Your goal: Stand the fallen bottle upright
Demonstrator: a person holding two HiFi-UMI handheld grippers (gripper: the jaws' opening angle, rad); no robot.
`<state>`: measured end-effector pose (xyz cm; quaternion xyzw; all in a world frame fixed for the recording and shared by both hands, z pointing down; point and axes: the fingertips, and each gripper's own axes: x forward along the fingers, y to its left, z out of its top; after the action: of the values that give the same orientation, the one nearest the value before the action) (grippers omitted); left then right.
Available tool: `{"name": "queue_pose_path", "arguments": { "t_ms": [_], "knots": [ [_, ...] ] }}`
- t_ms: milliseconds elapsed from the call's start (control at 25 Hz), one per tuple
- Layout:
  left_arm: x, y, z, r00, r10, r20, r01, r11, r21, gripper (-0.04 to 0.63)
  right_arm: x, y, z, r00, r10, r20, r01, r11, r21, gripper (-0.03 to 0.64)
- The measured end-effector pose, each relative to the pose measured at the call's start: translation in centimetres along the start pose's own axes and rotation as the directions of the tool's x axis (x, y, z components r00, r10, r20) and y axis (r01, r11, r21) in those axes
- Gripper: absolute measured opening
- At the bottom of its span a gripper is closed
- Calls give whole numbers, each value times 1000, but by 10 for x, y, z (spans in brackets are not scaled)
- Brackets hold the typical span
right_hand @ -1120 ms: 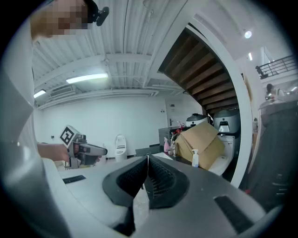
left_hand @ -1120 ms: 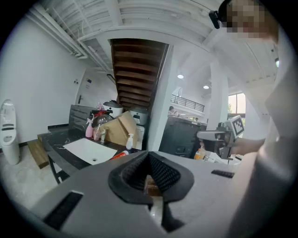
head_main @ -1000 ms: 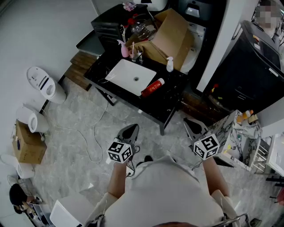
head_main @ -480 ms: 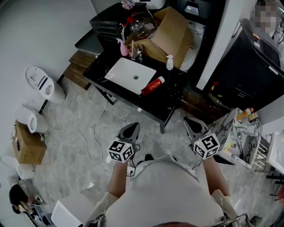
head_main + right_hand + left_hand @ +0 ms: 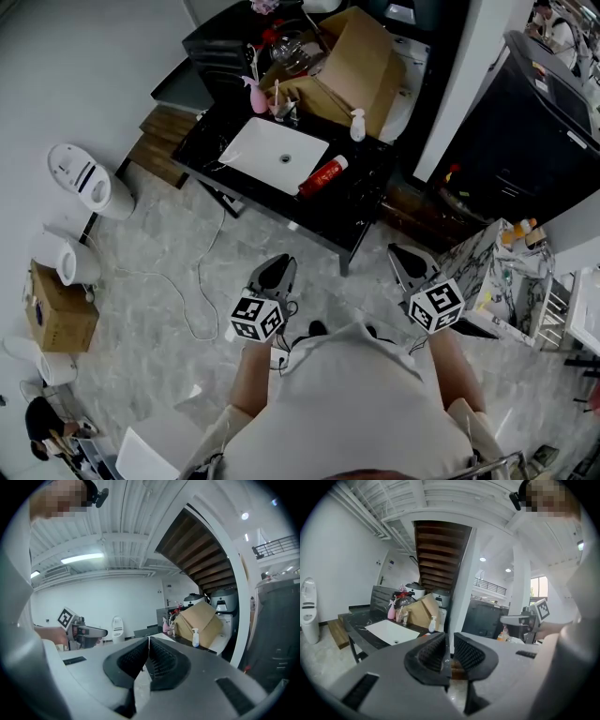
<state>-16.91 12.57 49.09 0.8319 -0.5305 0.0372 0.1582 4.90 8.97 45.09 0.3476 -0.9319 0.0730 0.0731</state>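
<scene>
A red bottle [image 5: 323, 176] with a white cap lies on its side on the black table [image 5: 361, 211], just right of the white basin [image 5: 277, 155]. Both grippers hang over the floor well short of the table, close to the person's body. My left gripper [image 5: 275, 274] [image 5: 449, 641] has its jaws opening, with a thin gap between the ribbed pads and nothing in it. The pads of my right gripper [image 5: 410, 262] [image 5: 148, 641] meet at the tips and hold nothing. Neither gripper view shows the red bottle clearly.
On the table stand a white spray bottle [image 5: 357, 124] [image 5: 195, 638], a pink bottle [image 5: 256, 96] and an open cardboard box [image 5: 352, 66]. A cable [image 5: 202, 281] trails over the marble floor. A white appliance [image 5: 84, 178] stands at the left, a marble-patterned shelf [image 5: 502, 281] at the right.
The table has slid slightly up and left in the head view. Both grippers stay about where they were, and the bottle has not moved.
</scene>
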Motion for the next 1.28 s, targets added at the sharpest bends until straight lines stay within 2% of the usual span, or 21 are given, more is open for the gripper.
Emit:
{"name": "queue_pose_path", "arguments": {
  "t_ms": [320,600,960,1160,1280],
  "knots": [
    [-3,4,5,998,-55,14,55,998,19,191,7,11,-3,1000,-23,-7,23,1000,19,32],
    [-10,13,3,996,-90,12,90,996,21,276,14,26,-4,999,-44,-3,44,999,23,32],
    [-28,39,-6,993,-117,-6,117,993,14,292,26,54,-10,996,-85,-18,85,996,23,32],
    [-35,51,-11,992,-119,-32,121,991,65,295,32,62,-18,992,-120,-30,121,992,36,32],
    [-39,57,-12,992,-121,-36,123,990,65,295,34,66,-22,991,-130,-43,132,990,46,32]
  ]
}}
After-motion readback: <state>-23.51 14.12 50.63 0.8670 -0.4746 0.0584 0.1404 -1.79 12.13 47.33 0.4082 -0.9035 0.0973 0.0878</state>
